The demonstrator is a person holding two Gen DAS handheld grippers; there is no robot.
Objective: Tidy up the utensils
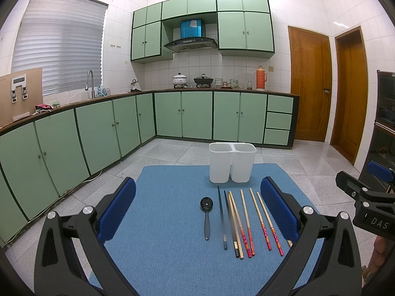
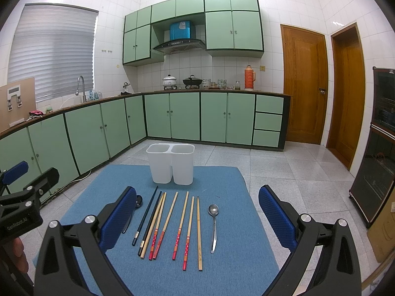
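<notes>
Chopsticks (image 2: 170,224) and spoons (two) (image 2: 213,224) lie before holder (image 2: 170,164).

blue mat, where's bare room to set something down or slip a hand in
Bare blue mat lies right of the metal spoon, and left of the black spoon. The chopsticks crowd the middle, right up to the white two-bin holder.

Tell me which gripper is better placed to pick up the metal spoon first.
Probably the right. The metal spoon lies at the right end of the row, between the open right gripper's fingers in its view. In the left gripper's view that spoon doesn't show; the black spoon sits there instead.
</notes>
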